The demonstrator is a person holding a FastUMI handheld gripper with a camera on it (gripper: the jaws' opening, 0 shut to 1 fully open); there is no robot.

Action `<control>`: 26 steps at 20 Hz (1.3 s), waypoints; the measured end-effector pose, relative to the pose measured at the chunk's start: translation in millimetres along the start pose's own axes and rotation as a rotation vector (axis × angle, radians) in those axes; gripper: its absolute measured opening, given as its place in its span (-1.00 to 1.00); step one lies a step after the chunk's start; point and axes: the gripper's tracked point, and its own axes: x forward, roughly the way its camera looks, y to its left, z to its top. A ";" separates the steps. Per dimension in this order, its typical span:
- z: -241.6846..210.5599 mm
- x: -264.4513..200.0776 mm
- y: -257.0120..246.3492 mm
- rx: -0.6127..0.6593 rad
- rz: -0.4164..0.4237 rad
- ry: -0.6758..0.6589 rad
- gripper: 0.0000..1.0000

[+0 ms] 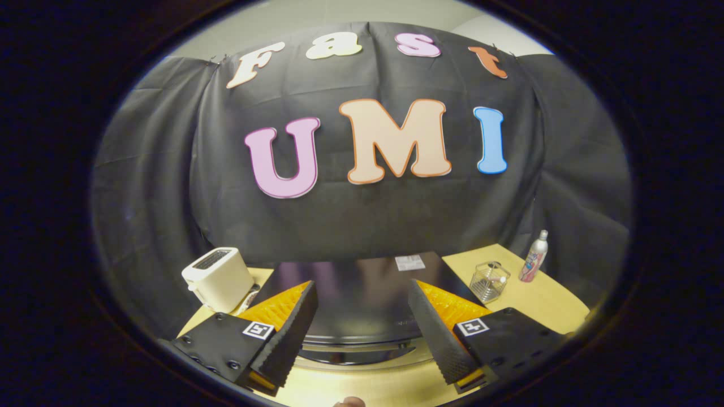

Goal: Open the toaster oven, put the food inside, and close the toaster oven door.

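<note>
Black, glossy-topped toaster oven (362, 294) sits mid-worktop, seen from above and in front; its top panel reflects the booth wall, a small white label (409, 262) lies at its back edge, and a chrome handle bar (362, 353) curves along its front, just ahead of the fingers. Door state cannot be told from this angle. Gripper (362, 316) is held level above the oven's front edge, pointing toward the back wall; fingers spread wide apart, one over each front corner of the oven, gripping nothing and touching nothing. Light wooden worktop (543, 299) carries the rest: cream-white two-slot toaster (218, 278) near the left edge, beside the oven; clear glass jar with wire clasp (489, 281) just right of the oven; white spray bottle with pinkish label (535, 257) near the right back corner.
</note>
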 end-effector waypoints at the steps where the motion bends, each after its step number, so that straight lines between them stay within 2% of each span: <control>1: -8.8 2.8 -0.4 -0.004 -0.003 0.014 1.00; 8: -59.5 9.0 -1.0 0.009 -0.006 0.113 1.00; 11: -55.7 2.8 -0.8 -0.030 -0.003 0.090 1.00; 15: -64.8 -3.1 -6.3 0.001 -0.021 0.103 1.00; 26: -104.7 -73.6 -20.9 0.047 -0.040 0.170 1.00</control>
